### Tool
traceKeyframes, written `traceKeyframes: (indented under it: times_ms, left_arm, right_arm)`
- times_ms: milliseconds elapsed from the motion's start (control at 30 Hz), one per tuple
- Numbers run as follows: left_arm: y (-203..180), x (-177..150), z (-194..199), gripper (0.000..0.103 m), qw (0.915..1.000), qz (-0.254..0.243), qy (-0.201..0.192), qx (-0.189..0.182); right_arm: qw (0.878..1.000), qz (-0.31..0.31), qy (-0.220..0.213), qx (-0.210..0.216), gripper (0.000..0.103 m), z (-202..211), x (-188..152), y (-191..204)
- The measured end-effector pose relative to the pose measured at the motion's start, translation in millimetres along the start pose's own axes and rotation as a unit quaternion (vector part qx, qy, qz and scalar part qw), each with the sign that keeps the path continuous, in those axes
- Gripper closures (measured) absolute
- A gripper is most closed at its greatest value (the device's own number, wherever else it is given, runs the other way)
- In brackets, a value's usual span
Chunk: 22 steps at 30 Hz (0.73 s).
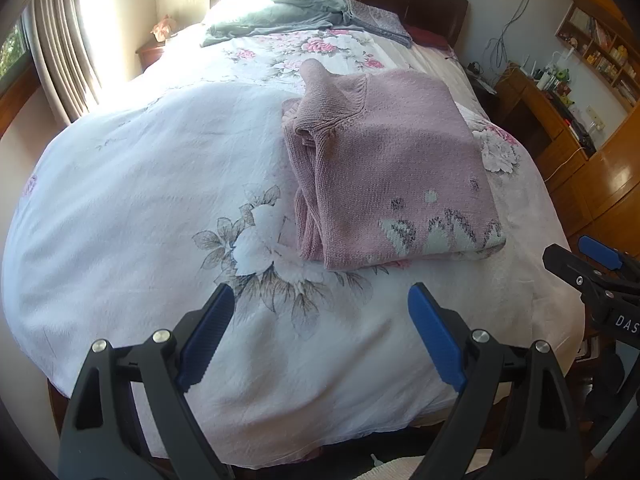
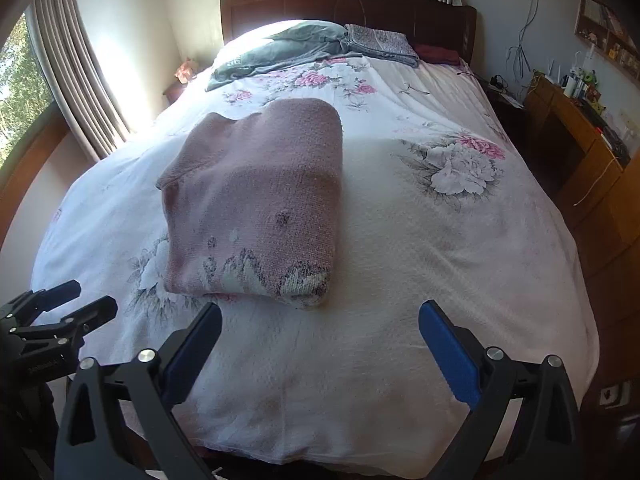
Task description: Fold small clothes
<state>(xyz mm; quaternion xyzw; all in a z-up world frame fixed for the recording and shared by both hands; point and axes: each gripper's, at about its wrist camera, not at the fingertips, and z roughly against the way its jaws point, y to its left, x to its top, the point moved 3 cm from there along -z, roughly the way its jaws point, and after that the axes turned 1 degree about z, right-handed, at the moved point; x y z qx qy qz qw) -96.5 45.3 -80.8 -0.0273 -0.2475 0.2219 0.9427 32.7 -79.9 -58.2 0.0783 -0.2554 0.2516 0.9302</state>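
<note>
Left gripper (image 1: 320,300) hangs over the bed's (image 1: 120,200) near edge, fingers wide and empty. The folded sweater (image 1: 392,168) lies ahead, slightly right, long axis running away. Right gripper (image 2: 320,320), equally wide and empty, looks nearer its hem.
</note>
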Motion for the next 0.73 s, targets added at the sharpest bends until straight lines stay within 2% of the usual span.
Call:
traceKeyframes:
  times_ms: [733]
  left_arm:
    - [2.0,-0.6,0.3,0.015,1.0000,0.000,0.001,-0.002]
  right_arm:
    - [1.000,-0.001,0.001,-0.015,0.004,1.1,0.6,2.1]
